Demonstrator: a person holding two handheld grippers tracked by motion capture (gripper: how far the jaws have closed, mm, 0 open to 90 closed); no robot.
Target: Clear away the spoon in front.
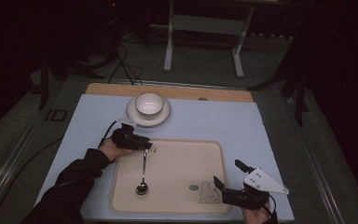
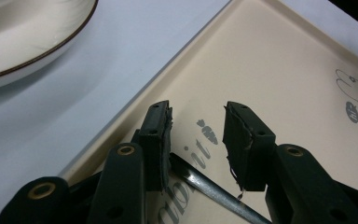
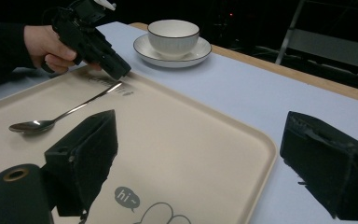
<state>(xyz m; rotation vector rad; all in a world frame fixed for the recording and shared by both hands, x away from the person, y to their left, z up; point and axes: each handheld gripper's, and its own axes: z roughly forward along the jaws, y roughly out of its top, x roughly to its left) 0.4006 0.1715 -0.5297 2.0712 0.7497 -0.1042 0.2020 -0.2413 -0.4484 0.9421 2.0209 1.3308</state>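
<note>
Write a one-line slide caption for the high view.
Left tongs open over a spoon's handle on a beige tray; right tongs open nearby.

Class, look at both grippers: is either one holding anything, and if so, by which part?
Nothing is held. The left gripper is open astride the spoon handle's tip, not clamped. The right gripper is open and empty.

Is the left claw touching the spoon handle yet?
Cannot tell. In the left gripper view the left claw stands open astride the spoon handle, which passes close under one jaw; no clear contact or gap.
</note>
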